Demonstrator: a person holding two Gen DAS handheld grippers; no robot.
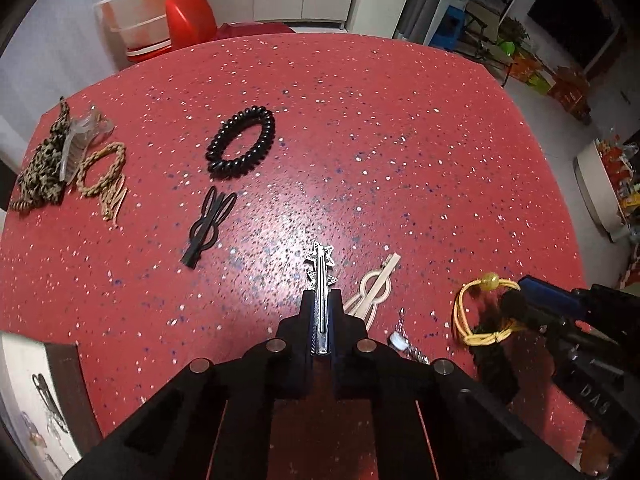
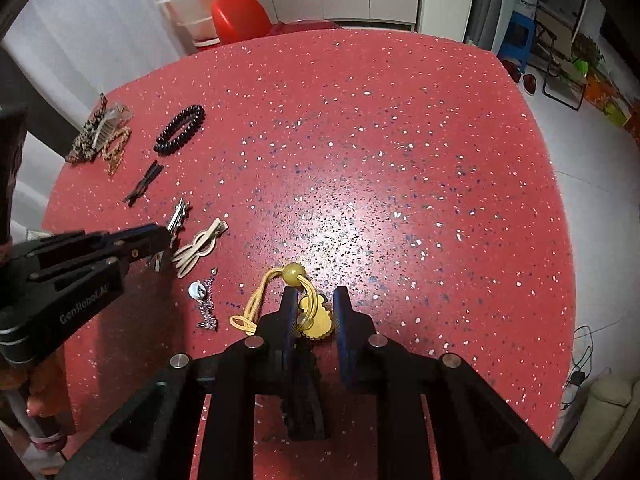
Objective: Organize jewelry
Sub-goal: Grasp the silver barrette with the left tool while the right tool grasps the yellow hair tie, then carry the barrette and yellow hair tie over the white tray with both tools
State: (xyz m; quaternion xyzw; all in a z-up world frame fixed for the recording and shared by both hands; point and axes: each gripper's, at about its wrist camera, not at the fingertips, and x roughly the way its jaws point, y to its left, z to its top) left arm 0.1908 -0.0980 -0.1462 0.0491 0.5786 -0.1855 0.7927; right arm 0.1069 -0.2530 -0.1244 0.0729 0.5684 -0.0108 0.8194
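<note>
My left gripper (image 1: 321, 300) is shut on a silver star hair clip (image 1: 321, 276), held just above the red speckled table (image 1: 380, 140); it also shows in the right wrist view (image 2: 178, 216). My right gripper (image 2: 314, 298) is open around a yellow hair tie with a bead and gold charm (image 2: 294, 274), seen in the left wrist view too (image 1: 480, 312). A beige hair clip (image 1: 374, 286) and a silver earring with chain (image 1: 400, 338) lie between the grippers.
A black spiral hair tie (image 1: 242, 142), a black clip (image 1: 210, 226), a tan rope tie (image 1: 102, 176), a clear claw clip (image 1: 82, 142) and a leopard scrunchie (image 1: 40, 172) lie at the left. A jewelry box (image 1: 36, 400) sits at the near left edge.
</note>
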